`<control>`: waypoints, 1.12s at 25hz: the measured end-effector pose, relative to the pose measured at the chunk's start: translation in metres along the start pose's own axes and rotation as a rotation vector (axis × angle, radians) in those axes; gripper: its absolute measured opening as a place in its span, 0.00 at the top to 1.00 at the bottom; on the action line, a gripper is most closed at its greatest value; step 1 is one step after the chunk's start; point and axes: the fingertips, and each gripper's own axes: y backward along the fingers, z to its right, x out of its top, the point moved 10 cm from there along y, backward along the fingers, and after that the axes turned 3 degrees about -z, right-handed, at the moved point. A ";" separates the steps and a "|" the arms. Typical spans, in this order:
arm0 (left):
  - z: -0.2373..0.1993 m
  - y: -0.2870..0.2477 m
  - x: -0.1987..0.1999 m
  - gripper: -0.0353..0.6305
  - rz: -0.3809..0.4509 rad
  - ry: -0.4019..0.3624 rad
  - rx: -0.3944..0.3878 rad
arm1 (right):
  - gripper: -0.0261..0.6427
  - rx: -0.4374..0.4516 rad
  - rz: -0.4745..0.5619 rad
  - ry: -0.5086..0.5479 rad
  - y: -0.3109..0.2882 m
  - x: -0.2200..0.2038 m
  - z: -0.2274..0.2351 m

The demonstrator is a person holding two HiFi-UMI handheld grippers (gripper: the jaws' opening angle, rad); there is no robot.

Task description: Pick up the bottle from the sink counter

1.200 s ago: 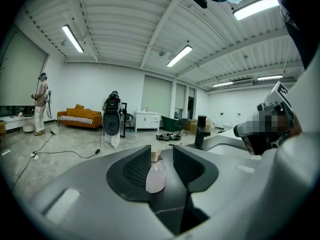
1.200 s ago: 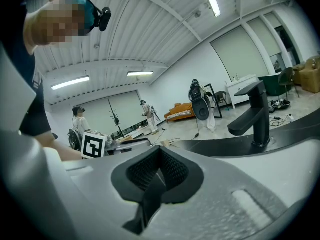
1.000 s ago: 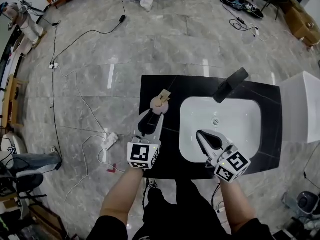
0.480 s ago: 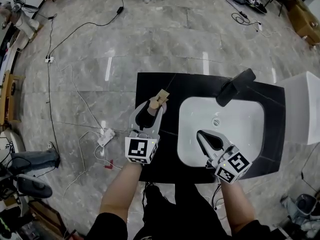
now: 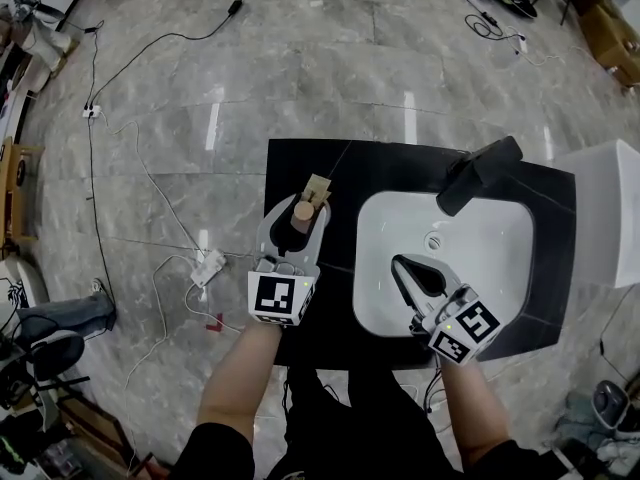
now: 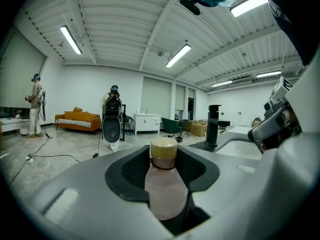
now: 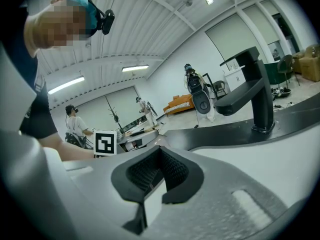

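The left gripper (image 5: 299, 214) is closing its 2 jaws around the bottle (image 5: 303, 211), which is standing near the counter's (image 5: 400, 163) left edge, with the pads seemingly not yet pressing. The right gripper (image 5: 398, 264) is hovering clamped and empty. Next, I judge, comes a firm squeeze and then a straight lift.

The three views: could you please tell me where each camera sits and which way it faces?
Head view: on the person's head, facing steeply down at the sink counter; forearms, left gripper, right gripper show.
Left gripper view: on that gripper, along its closing fingers, bottle between them.
Right gripper view: on that gripper, along its shut, empty fingers.
Shared: both gripper views show the faucet.
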 end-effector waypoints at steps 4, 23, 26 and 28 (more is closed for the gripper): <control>0.001 0.000 -0.001 0.72 0.017 -0.002 0.002 | 0.96 -0.002 -0.003 -0.005 -0.002 -0.001 0.002; 0.003 0.000 0.006 0.73 0.033 -0.028 0.005 | 0.96 -0.021 -0.008 -0.020 -0.009 -0.003 -0.003; 0.003 0.001 0.008 0.73 0.027 -0.027 -0.007 | 0.96 -0.028 -0.003 -0.023 -0.007 -0.003 -0.004; 0.004 0.004 0.008 0.73 0.024 -0.029 -0.014 | 0.96 -0.030 -0.001 -0.022 -0.006 -0.005 -0.005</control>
